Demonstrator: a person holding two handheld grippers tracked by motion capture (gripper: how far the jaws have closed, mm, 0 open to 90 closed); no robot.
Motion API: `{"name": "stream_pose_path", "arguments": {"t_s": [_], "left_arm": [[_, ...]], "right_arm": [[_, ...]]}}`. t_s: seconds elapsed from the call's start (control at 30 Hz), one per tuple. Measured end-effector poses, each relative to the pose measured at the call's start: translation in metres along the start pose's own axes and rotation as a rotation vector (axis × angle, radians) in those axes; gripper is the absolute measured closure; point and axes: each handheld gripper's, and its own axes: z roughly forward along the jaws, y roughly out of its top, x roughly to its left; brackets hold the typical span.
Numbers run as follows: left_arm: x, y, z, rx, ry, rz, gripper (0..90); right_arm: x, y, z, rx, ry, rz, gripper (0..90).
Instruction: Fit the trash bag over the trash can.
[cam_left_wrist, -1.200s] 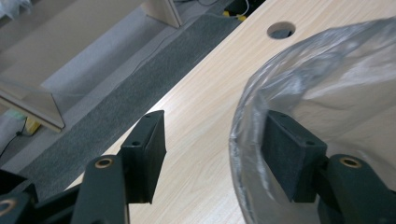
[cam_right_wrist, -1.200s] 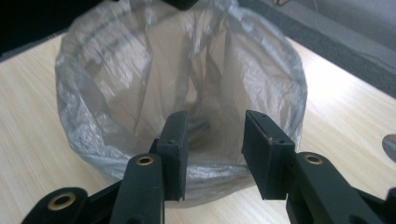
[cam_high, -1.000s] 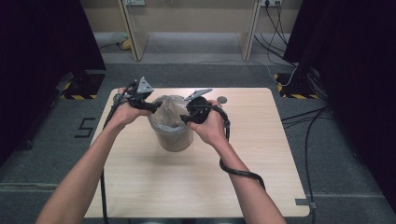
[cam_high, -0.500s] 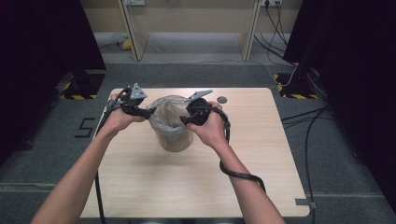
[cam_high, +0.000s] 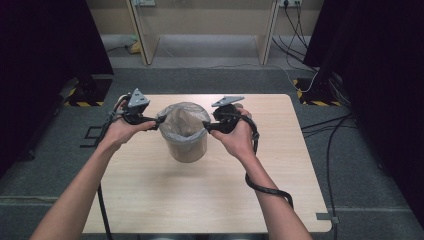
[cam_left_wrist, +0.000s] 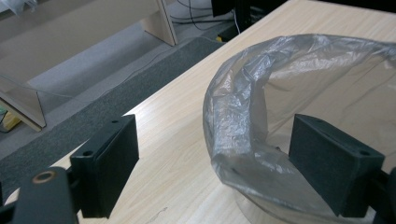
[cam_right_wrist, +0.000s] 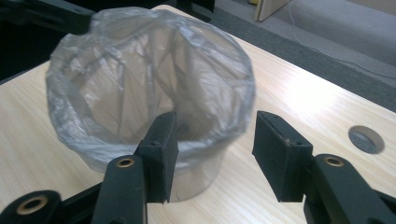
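Both tools, left tool and right tool, have just been opening, letting go of the bag lining the bin mid-tabletop. I'm guessing the loose rim slips back inside.

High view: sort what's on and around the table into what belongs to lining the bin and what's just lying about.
Belongs to the job:
- small bin
- clear plastic bag folded over its rim
- left tongs, open at the bag's edge
- right tongs, open at the opposite edge

Just lying about:
- table's round cable hole
- floor cables
- wooden shelf legs
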Motion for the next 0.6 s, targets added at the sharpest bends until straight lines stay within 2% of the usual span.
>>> {"name": "stream_pose_path", "arguments": {"t_s": [0.23,0.43,0.6], "left_arm": [[-0.001,-0.009,-0.020,-0.048,0.001,-0.010,15.5],[-0.002,-0.021,-0.034,-0.068,0.012,-0.026,15.5],[-0.001,-0.034,-0.044,-0.075,0.030,-0.021,15.5]], "right_arm": [[-0.010,-0.009,-0.009,-0.015,-0.015,0.029,47.2],[-0.016,-0.017,-0.013,-0.018,-0.024,0.044,46.4],[-0.021,-0.023,-0.017,-0.022,-0.031,0.057,45.9]]}}
